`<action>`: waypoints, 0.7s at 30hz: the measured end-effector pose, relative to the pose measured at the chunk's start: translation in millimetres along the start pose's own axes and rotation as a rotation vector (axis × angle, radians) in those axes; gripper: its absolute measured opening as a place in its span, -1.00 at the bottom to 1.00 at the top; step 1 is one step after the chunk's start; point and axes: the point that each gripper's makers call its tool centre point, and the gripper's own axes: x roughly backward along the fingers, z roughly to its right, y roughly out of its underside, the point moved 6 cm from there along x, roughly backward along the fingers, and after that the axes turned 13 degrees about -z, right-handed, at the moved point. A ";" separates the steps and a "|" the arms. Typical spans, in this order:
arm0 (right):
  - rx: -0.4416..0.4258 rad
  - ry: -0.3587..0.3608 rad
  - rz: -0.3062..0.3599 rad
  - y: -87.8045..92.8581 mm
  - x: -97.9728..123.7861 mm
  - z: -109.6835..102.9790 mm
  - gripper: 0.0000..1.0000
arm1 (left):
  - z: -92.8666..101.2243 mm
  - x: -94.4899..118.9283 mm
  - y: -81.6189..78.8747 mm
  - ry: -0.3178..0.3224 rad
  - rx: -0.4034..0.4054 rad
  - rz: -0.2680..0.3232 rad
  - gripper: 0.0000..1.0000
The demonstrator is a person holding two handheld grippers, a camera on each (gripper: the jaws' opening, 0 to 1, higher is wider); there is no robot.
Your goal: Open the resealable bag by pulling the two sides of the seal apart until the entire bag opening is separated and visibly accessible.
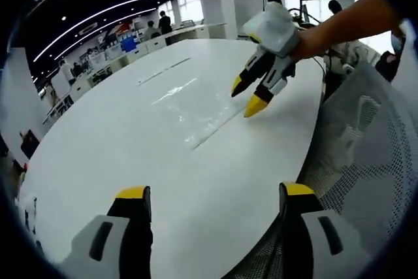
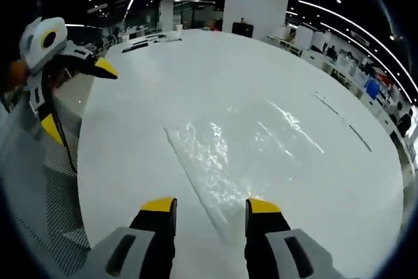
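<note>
Bag [image 2: 241, 142] lies flat on tabletop [image 2: 130, 142], seal edge running lengthwise just ahead of right gripper [image 2: 212, 207], jaws parted, empty; left gripper [image 1: 215, 197], also released, sits farther back, so right's nearer.

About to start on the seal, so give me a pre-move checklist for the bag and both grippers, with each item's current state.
1. Resealable bag lies flat on the white table: ok.
2. Right gripper is open, jaws apart, with the bag's near edge between them: ok.
3. Left gripper is open and empty: ok.
4. Left gripper is near the bag: not ok, it is held off the table's edge, over a mesh chair.
5. Either gripper grips a side of the seal: not ok, neither touches the bag yet.
6. Which edge carries the seal: cannot tell, the clear plastic shows only glare.
</note>
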 end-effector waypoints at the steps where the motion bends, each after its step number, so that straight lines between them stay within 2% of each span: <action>1: 0.012 0.006 -0.004 -0.5 -0.3 0.6 -0.22 | 0.1 0.0 -0.1 0.001 -0.001 0.001 0.58; 3: 0.037 -0.001 -0.022 -0.7 -2.0 0.0 -0.27 | 0.5 0.1 -0.4 0.002 -0.003 0.001 0.56; 8: 0.020 -0.022 -0.060 3.8 -6.8 4.8 -0.42 | -0.2 2.0 -4.4 -0.002 -0.007 0.012 0.55; 10: 0.008 -0.045 -0.056 4.7 -7.9 3.5 -0.49 | -2.0 2.6 -5.8 -0.011 -0.003 0.018 0.60; 14: 0.108 -0.081 -0.082 4.9 -5.6 -0.3 -0.69 | -4.5 2.4 -6.8 -0.013 0.012 0.019 0.63; 17: 0.122 -0.085 -0.097 5.6 -5.1 0.8 -0.81 | -4.5 1.4 -6.4 -0.011 0.010 0.012 0.62; 19: 0.158 -0.070 -0.116 7.6 -4.5 3.1 -0.98 | -3.8 0.8 -6.7 -0.008 0.007 0.011 0.61; 21: 0.163 -0.071 -0.116 8.7 -3.2 1.8 -1.00 | -2.4 0.7 -7.6 -0.006 0.004 0.012 0.60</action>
